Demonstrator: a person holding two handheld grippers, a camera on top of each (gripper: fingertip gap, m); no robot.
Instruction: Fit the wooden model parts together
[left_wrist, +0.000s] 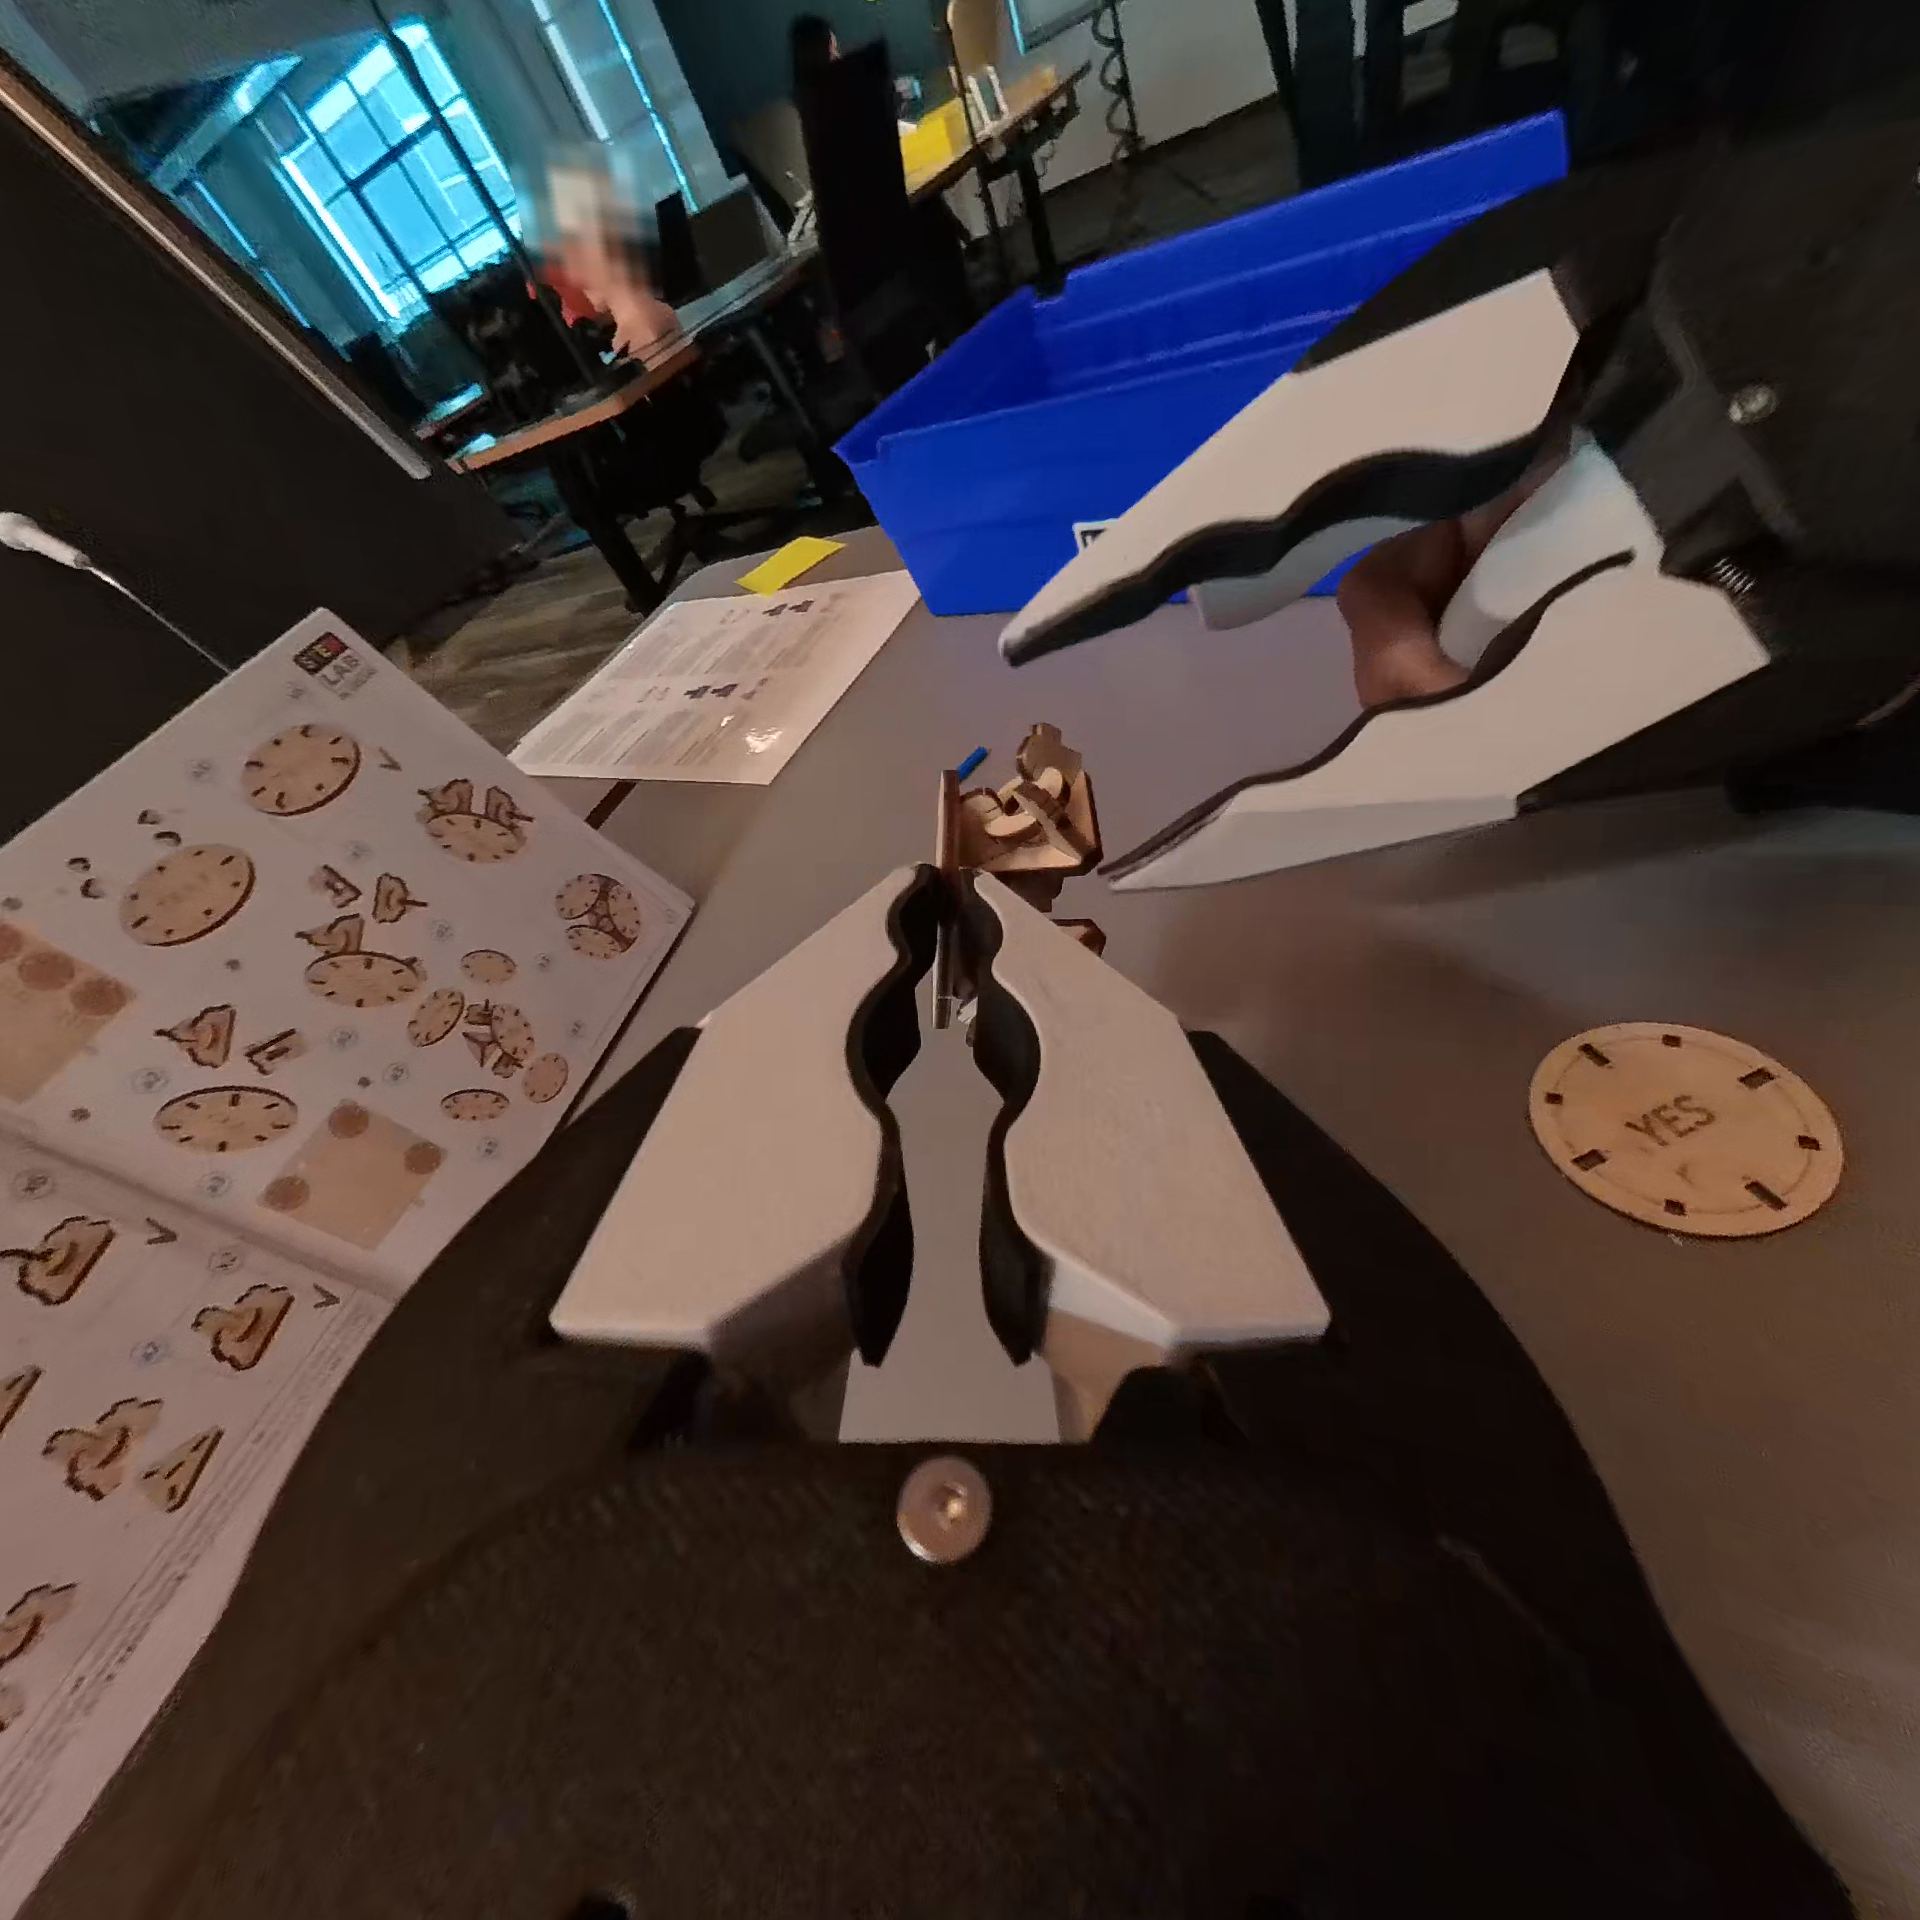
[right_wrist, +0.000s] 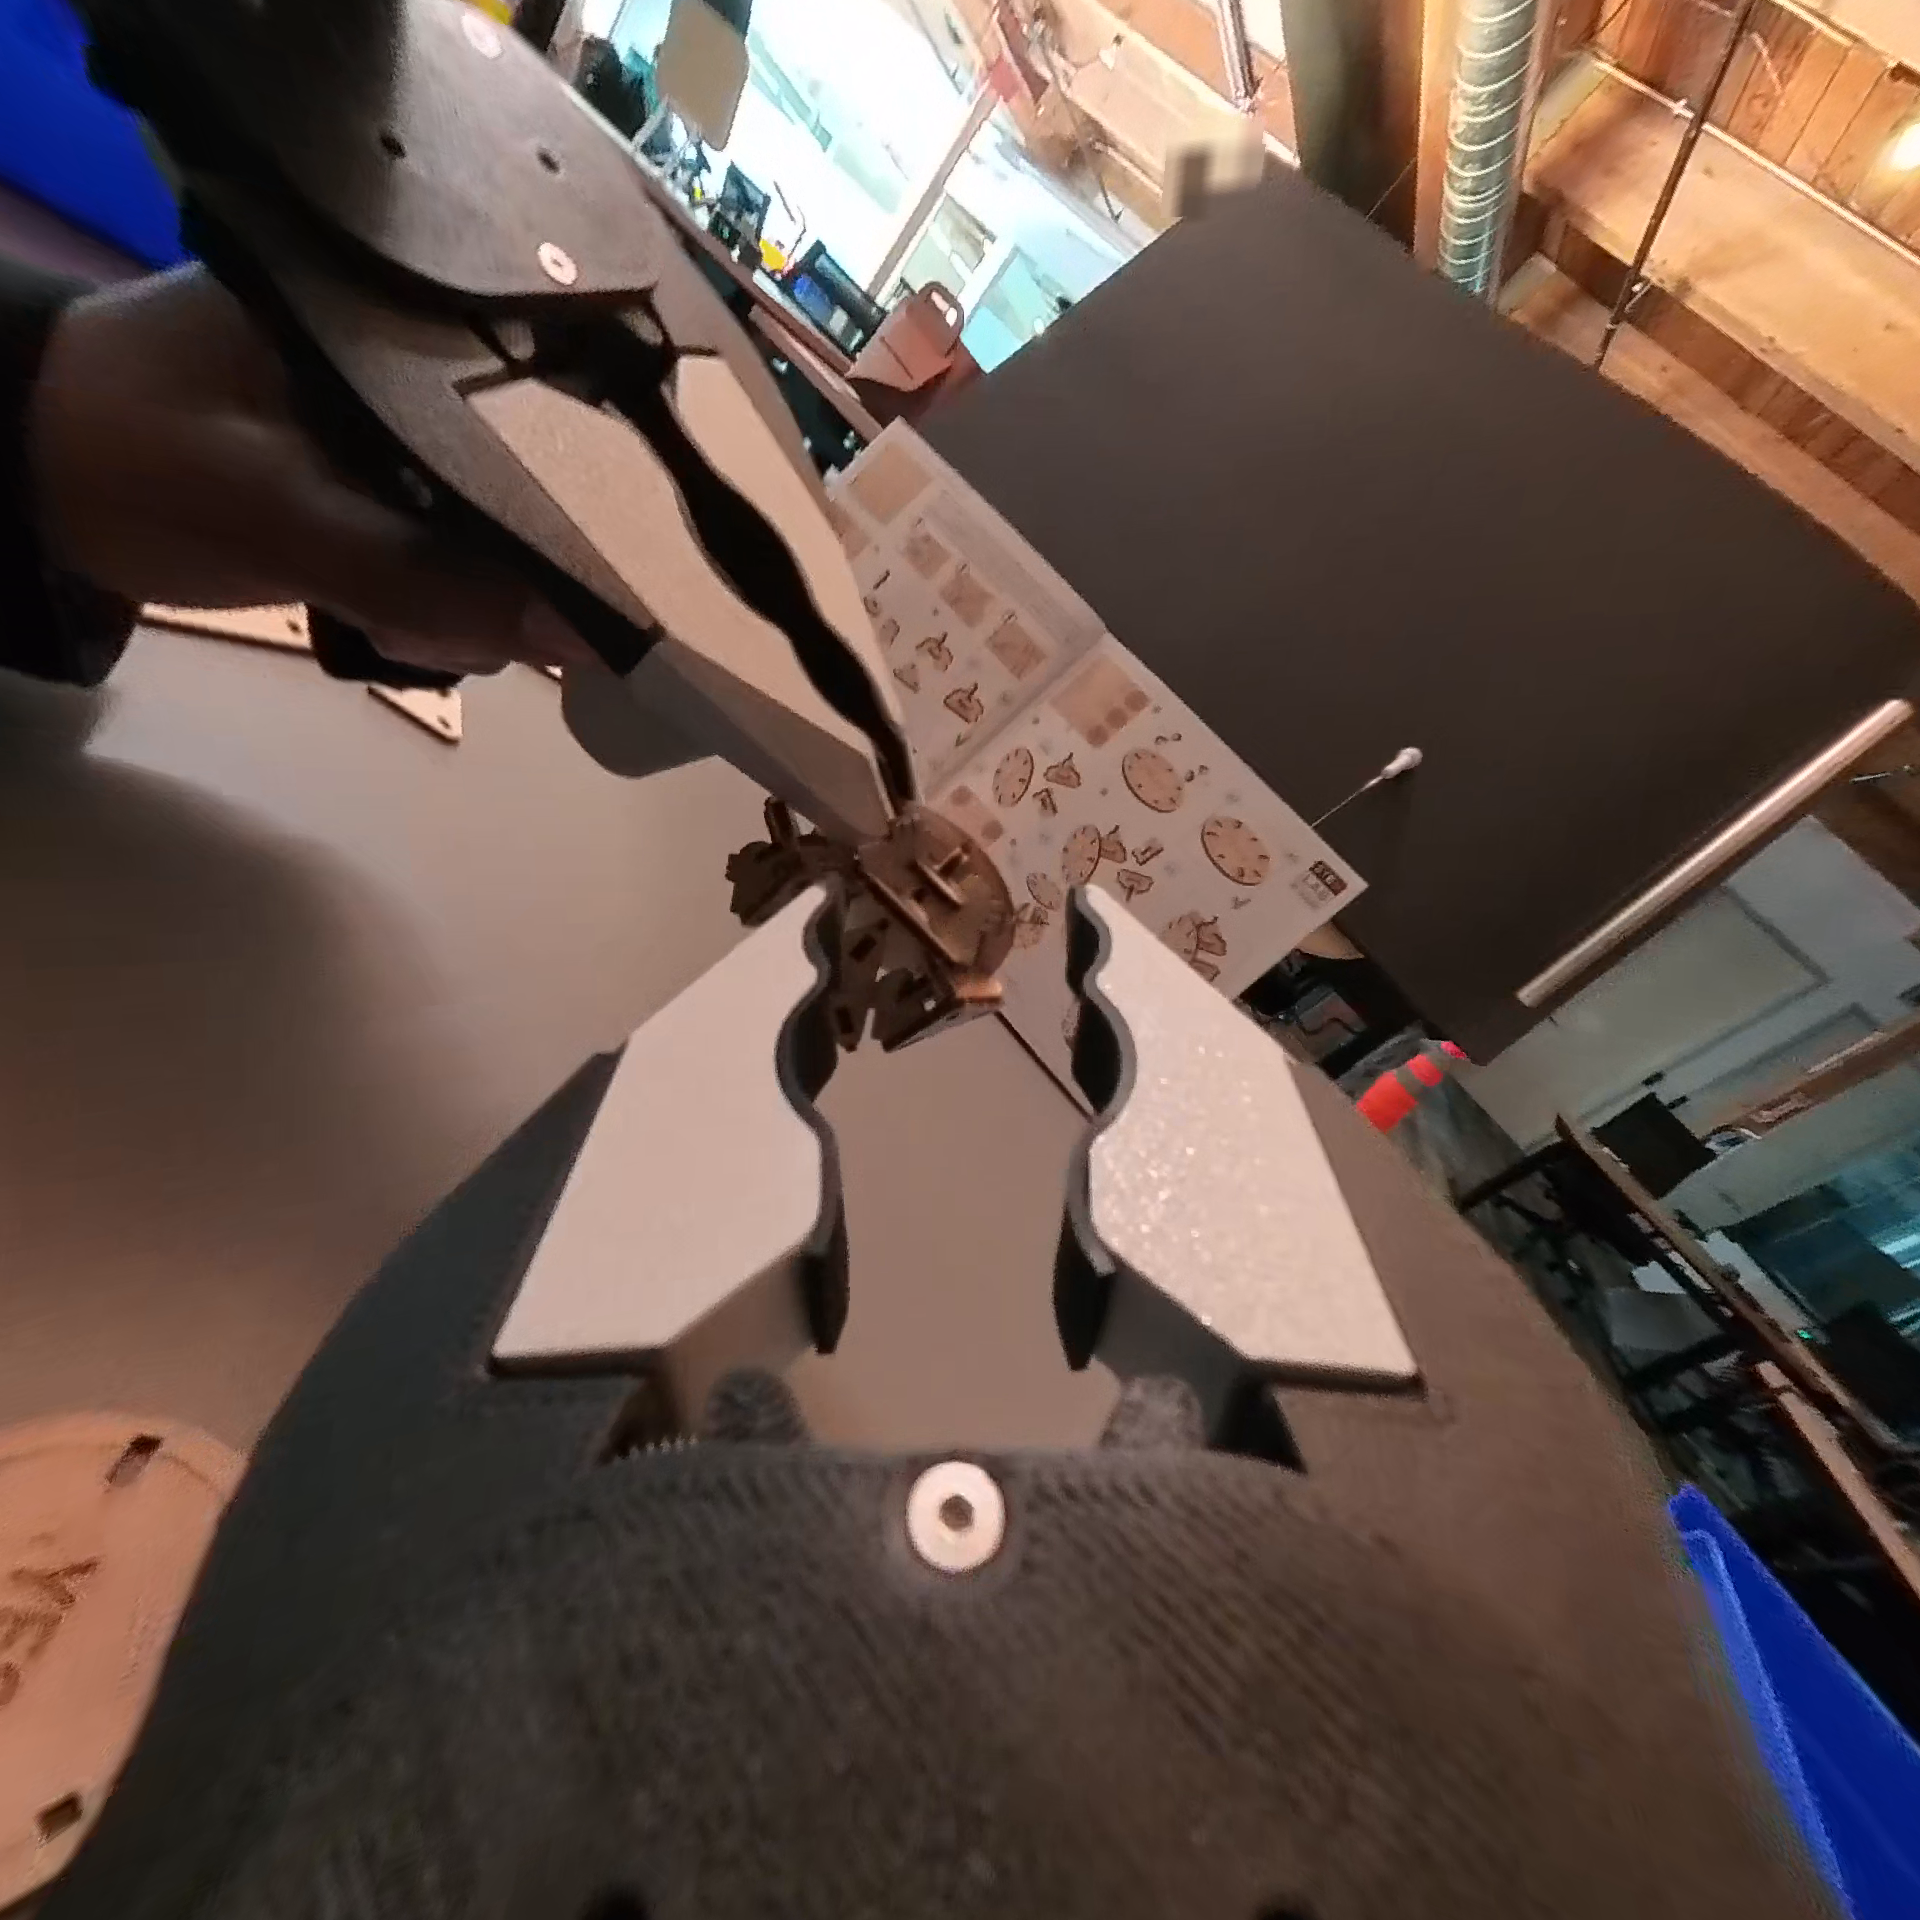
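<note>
Left gripper (left_wrist: 948, 894): jaws clenched on the thin disc edge of a small laser-cut wooden assembly (left_wrist: 1023, 816), lifting it off the grey table (left_wrist: 1403, 987). Right gripper (right_wrist: 945, 935): jaws released, straddling the assembly's far side, one pad seemingly close, no grasp evident

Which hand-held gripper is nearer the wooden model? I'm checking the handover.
Left. The left hand-held gripper clamps the wooden model; the right hand-held gripper is open around it.
</note>
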